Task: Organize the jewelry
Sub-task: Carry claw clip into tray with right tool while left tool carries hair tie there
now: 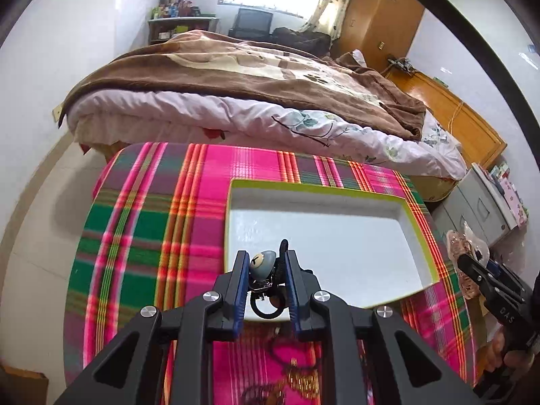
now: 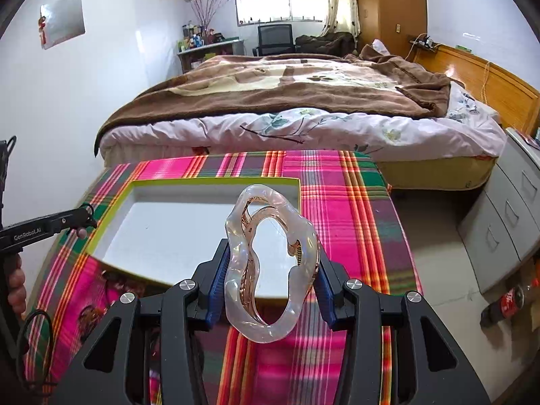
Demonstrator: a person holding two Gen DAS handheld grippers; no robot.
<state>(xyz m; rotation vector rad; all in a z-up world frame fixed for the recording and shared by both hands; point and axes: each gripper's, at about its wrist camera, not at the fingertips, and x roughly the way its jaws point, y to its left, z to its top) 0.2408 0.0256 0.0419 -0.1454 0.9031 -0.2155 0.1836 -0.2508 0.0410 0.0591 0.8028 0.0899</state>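
clamped between the blue pads of the left gripper [image 1: 264, 263] is a small charm [image 1: 261, 264] with a grey-blue rounded head and a black loop hanging beneath it; the jaws are squeezing it from both sides, and it is hanging over the near edge of the white tray [image 1: 341, 191], which looks like the spot where it is meant to go. the right gripper [image 2: 270, 266] is grasping a large clear hair claw [image 2: 270, 263] with a rose-tinted inner spring, holding it upright with the pads pressing on its two sides. that claw is hovering near the tray's near right corner, above the plaid cloth [image 2: 341, 209] rather than over the tray's floor, as far as i can tell.

both pieces are being carried high, probably so they are clearing the tray's green-edged rim before being set down.

counting: two grippers, each holding one item; one tray, its floor appearing bare; one cloth covering the table. more jewelry [image 1: 300, 379] is lying on the cloth on the near side of the tray, including gold beads and dark cords, but it is too tangled and hidden by the gripper bodies to count. in my judgement the sorting is only beginning, since nothing is sitting in the tray yet.
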